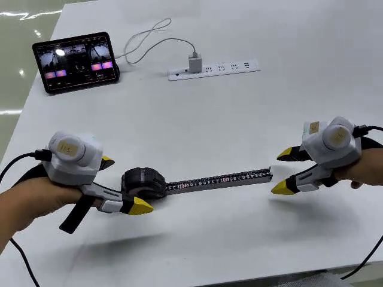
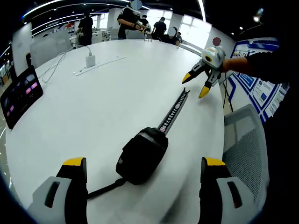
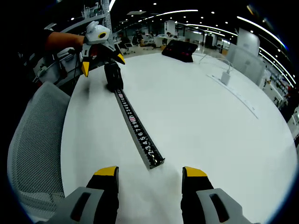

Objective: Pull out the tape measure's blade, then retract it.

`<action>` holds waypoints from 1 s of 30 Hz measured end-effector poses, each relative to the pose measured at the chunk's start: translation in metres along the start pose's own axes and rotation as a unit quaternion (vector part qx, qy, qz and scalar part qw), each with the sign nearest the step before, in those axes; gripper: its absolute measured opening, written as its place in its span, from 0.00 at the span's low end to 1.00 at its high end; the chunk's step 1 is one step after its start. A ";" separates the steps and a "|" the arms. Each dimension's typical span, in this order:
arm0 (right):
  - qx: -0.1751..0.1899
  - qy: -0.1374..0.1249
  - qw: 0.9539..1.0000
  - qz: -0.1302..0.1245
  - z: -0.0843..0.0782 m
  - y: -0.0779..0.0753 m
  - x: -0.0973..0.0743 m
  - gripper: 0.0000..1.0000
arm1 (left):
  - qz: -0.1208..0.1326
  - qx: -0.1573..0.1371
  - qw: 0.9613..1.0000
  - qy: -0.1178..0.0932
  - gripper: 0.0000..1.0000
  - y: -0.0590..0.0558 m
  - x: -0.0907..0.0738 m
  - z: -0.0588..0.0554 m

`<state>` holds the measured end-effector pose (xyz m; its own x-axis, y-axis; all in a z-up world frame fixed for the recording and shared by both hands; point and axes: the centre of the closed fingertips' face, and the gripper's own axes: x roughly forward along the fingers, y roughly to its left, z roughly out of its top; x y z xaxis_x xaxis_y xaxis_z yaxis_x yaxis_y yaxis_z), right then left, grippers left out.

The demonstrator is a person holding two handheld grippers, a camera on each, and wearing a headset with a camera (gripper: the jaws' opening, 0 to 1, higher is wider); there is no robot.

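A black tape measure case (image 1: 143,182) lies on the white table (image 1: 197,125), its blade (image 1: 218,179) drawn out flat to the right. My left gripper (image 1: 124,183) stands open, one yellow-tipped jaw on each side of the case (image 2: 142,154) without touching it. The right gripper (image 1: 282,171) is open too, just beyond the blade's hooked end. In the right gripper view the blade (image 3: 135,128) ends a little ahead of the right gripper (image 3: 150,171), between the lines of its jaws.
A tablet (image 1: 76,61) stands at the table's far left. A white power strip (image 1: 213,68) with a plugged charger and cable lies at the back. A mesh chair (image 2: 247,140) sits beyond the table's near edge. People stand far off.
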<state>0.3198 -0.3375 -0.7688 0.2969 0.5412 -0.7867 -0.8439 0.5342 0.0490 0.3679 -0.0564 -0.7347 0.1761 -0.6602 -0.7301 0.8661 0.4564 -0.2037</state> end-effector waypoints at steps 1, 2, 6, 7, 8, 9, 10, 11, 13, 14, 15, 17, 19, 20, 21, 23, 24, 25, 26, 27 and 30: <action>0.004 -0.003 1.000 0.000 -0.001 0.001 -0.001 0.53 | 0.003 0.002 1.000 0.000 0.99 -0.001 -0.001 -0.003; 0.009 -0.007 1.000 -0.003 -0.001 0.002 -0.002 0.54 | 0.003 0.003 1.000 0.000 0.99 -0.002 -0.001 -0.005; 0.016 -0.023 0.999 -0.020 0.000 0.003 -0.009 0.59 | 0.012 0.012 0.998 -0.055 0.99 -0.006 -0.006 0.007; 0.019 -0.031 0.999 -0.026 0.001 0.002 -0.011 0.60 | 0.016 0.004 0.998 -0.058 0.99 -0.005 -0.008 0.007; 0.021 -0.035 0.999 -0.031 0.000 0.002 -0.014 0.61 | 0.030 0.000 0.999 -0.041 0.99 -0.001 -0.010 0.001; 0.023 -0.036 0.999 -0.034 -0.001 0.002 -0.016 0.62 | 0.036 0.003 0.999 -0.040 0.99 0.000 -0.011 0.000; 0.027 -0.040 0.998 -0.040 -0.002 0.002 -0.018 0.63 | 0.039 0.004 0.998 -0.043 0.99 -0.001 -0.012 -0.001; 0.030 -0.043 0.998 -0.043 -0.002 0.003 -0.019 0.63 | 0.040 0.003 0.998 -0.045 0.99 -0.001 -0.013 -0.002; 0.031 -0.047 0.997 -0.047 -0.004 0.007 -0.020 0.64 | 0.048 -0.002 0.998 -0.048 0.99 0.001 -0.014 -0.006; 0.030 -0.049 0.997 -0.049 -0.004 0.009 -0.021 0.65 | 0.050 -0.003 0.997 -0.050 0.99 0.001 -0.015 -0.007; 0.032 -0.052 0.997 -0.053 -0.006 0.010 -0.021 0.66 | 0.056 -0.007 0.997 -0.054 0.99 0.002 -0.017 -0.009; 0.036 -0.051 0.997 -0.053 -0.009 0.014 -0.021 0.68 | 0.069 -0.014 0.996 -0.056 0.98 0.006 -0.019 -0.012; 0.044 -0.055 0.996 -0.054 -0.013 0.017 -0.024 0.65 | 0.078 -0.025 0.995 -0.058 0.95 0.008 -0.023 -0.017; 0.055 -0.059 0.995 -0.055 -0.015 0.020 -0.026 0.64 | 0.080 -0.034 0.993 -0.080 0.97 0.008 -0.026 -0.015; 0.063 -0.061 0.994 -0.058 -0.017 0.020 -0.028 0.65 | 0.078 -0.038 0.993 -0.083 0.99 0.006 -0.028 -0.016; 0.075 -0.059 0.993 -0.065 -0.023 0.021 -0.031 0.71 | 0.083 -0.035 0.993 -0.078 0.99 0.005 -0.031 -0.023; 0.078 -0.060 0.993 -0.067 -0.024 0.021 -0.033 0.72 | 0.085 -0.033 0.993 -0.077 0.99 0.004 -0.032 -0.026; 0.081 -0.061 0.992 -0.070 -0.027 0.022 -0.037 0.72 | 0.086 -0.029 0.993 -0.077 0.99 0.003 -0.034 -0.029; 0.082 -0.063 0.992 -0.073 -0.028 0.022 -0.039 0.72 | 0.086 -0.030 0.993 -0.077 0.99 0.001 -0.035 -0.031; 0.084 -0.064 0.992 -0.076 -0.029 0.022 -0.040 0.74 | 0.090 -0.028 0.993 -0.077 0.99 0.001 -0.036 -0.033; 0.094 -0.068 0.990 -0.083 -0.034 0.022 -0.046 0.77 | 0.097 -0.029 0.993 -0.068 0.99 0.001 -0.039 -0.042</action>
<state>0.2722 -0.3724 -0.7521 0.4924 0.5120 -0.7038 -0.6847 0.7271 0.0498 0.3424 -0.0051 -0.7333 0.4018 -0.6290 -0.6655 0.7824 0.6135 -0.1075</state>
